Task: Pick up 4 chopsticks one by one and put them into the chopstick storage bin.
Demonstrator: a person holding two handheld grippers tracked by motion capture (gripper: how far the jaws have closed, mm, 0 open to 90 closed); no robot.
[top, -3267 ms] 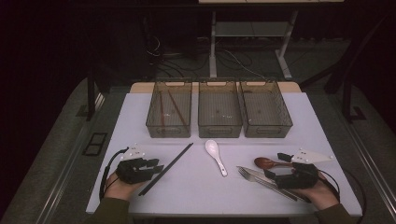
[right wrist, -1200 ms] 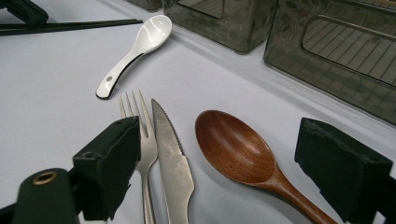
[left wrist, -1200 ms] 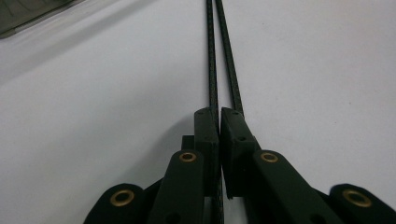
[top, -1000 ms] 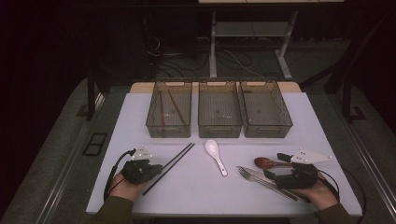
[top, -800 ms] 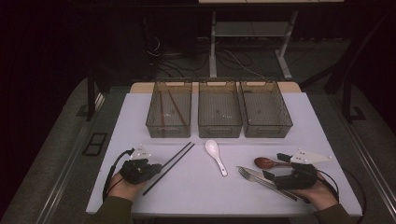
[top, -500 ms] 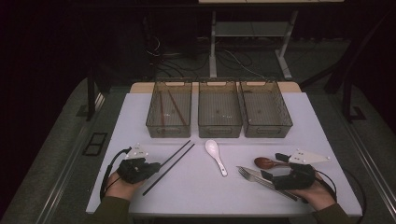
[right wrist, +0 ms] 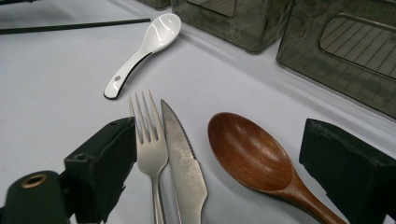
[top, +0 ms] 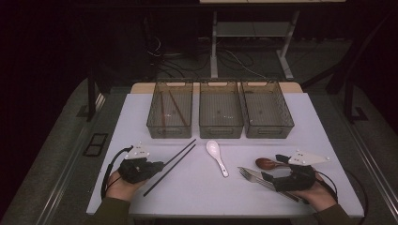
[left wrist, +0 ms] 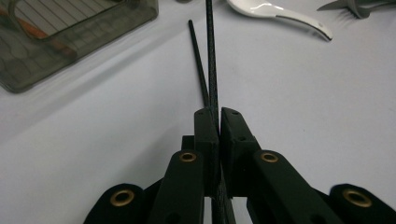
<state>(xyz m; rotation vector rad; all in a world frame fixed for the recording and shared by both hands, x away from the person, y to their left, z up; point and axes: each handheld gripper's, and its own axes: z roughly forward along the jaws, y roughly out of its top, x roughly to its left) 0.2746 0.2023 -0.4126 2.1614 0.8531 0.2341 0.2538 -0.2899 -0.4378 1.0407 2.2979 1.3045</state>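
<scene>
- High view: a person's two hands rest near the front edge of a white table (top: 141,112). The left gripper (top: 157,165), by the front-left corner, is clamped on one of two black chopsticks (top: 170,167) that run diagonally from the gripper toward the table's middle. Three smoky plastic bins (top: 220,110) stand side by side along the far edge; the left one holds brownish sticks. A white ceramic spoon (top: 217,156) lies near the table's centre. Toward the front-right corner, the right gripper (top: 274,168) sits with jaws spread around a fork (top: 256,178), a knife and a wooden spoon (top: 267,163).
- Left gripper view: the two black jaws are pinched tight on one chopstick (left wrist: 212,70), which runs straight out ahead; the second chopstick (left wrist: 197,60) lies just beside it on the table, angled slightly away. The corner of a bin (left wrist: 70,37) shows at upper left, the white spoon (left wrist: 275,14) at the top.
- Right gripper view: the jaws stand wide apart and grip nothing. Between them lie the fork (right wrist: 149,140), the serrated knife (right wrist: 184,158) touching it, and the wooden spoon (right wrist: 252,149) a little apart.
</scene>
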